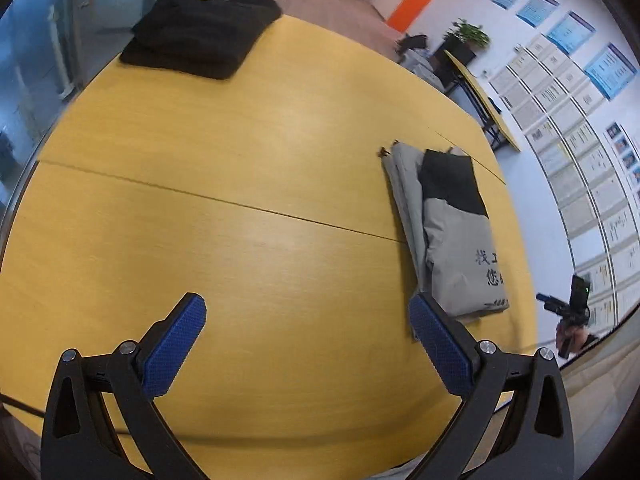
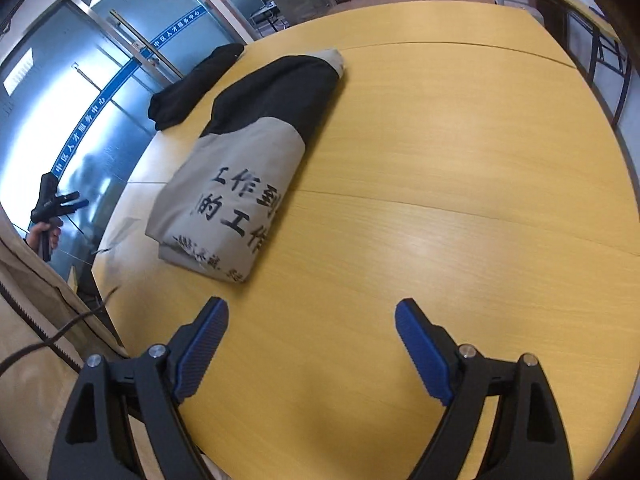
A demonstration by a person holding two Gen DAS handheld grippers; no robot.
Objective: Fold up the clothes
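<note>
A folded grey and black garment (image 1: 452, 232) with black printed characters lies on the yellow table (image 1: 240, 168), to the right of my left gripper (image 1: 308, 320). That gripper is open and empty above the table, its right fingertip close to the garment's near end. In the right wrist view the same garment (image 2: 244, 176) lies ahead and to the left of my right gripper (image 2: 312, 320), which is open and empty over bare table (image 2: 440, 160). A folded black garment (image 1: 200, 32) lies at the table's far corner; it also shows in the right wrist view (image 2: 192, 84).
The other hand-held gripper shows at the right edge of the left wrist view (image 1: 572, 312) and at the left edge of the right wrist view (image 2: 50, 208). Glass doors (image 2: 80, 100) stand behind the table. A second table (image 1: 480, 96) stands by a poster wall.
</note>
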